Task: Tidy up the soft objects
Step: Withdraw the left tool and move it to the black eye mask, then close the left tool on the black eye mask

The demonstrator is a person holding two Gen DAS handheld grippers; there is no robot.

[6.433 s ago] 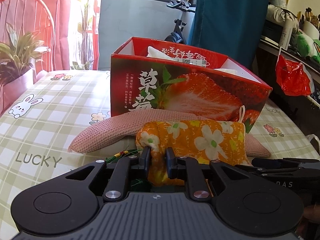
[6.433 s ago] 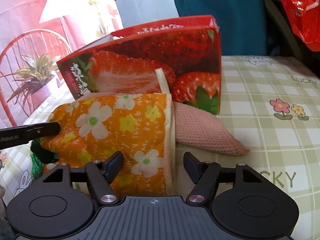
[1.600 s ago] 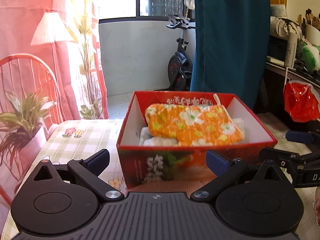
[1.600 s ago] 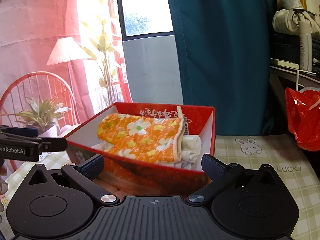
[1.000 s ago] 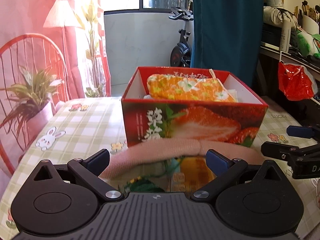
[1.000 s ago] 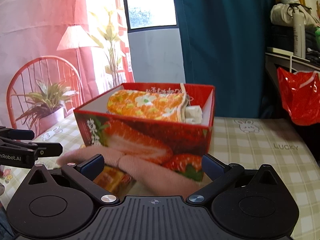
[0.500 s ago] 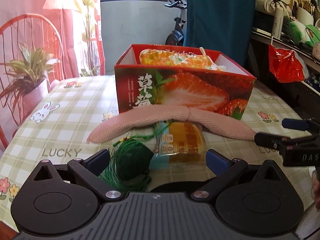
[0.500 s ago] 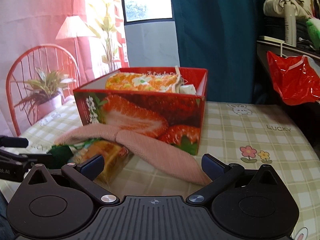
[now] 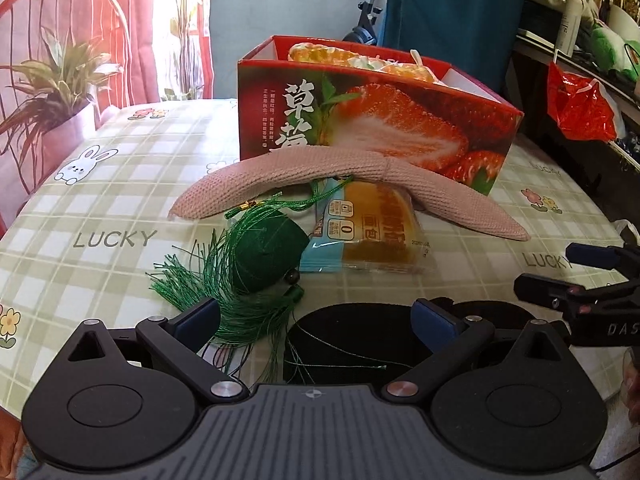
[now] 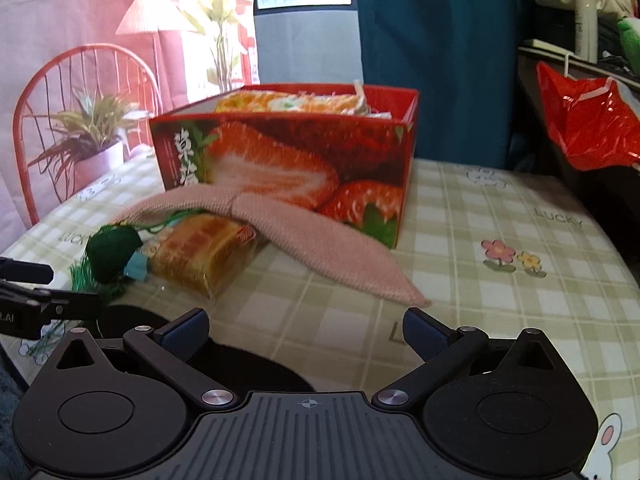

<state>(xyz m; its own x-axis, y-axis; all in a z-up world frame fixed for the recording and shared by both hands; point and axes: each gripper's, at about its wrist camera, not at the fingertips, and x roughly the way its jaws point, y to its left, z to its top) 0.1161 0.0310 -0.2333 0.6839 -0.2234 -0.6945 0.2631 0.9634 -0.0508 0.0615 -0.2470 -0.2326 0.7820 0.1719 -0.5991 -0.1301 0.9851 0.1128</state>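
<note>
A red strawberry box (image 9: 372,116) (image 10: 288,160) stands on the checked table and holds the orange flowered mitt (image 9: 320,51) (image 10: 280,103). In front of it lie a pink knitted piece (image 9: 320,172) (image 10: 320,240), a wrapped bread packet (image 9: 372,228) (image 10: 200,252) and a green tasselled pouch (image 9: 260,256) (image 10: 110,250). My left gripper (image 9: 316,318) is open and empty, low over the table just in front of the pouch. My right gripper (image 10: 306,328) is open and empty, in front of the pink piece's right end.
A potted plant (image 9: 52,92) and a red chair (image 10: 80,92) stand at the table's left edge. A red plastic bag (image 10: 588,124) hangs from a shelf at the right. A teal curtain (image 10: 432,40) hangs behind the box.
Both grippers let go of the flowered mitt in the box, then came down and back to table level. The pouch and bread packet now lie close ahead.
</note>
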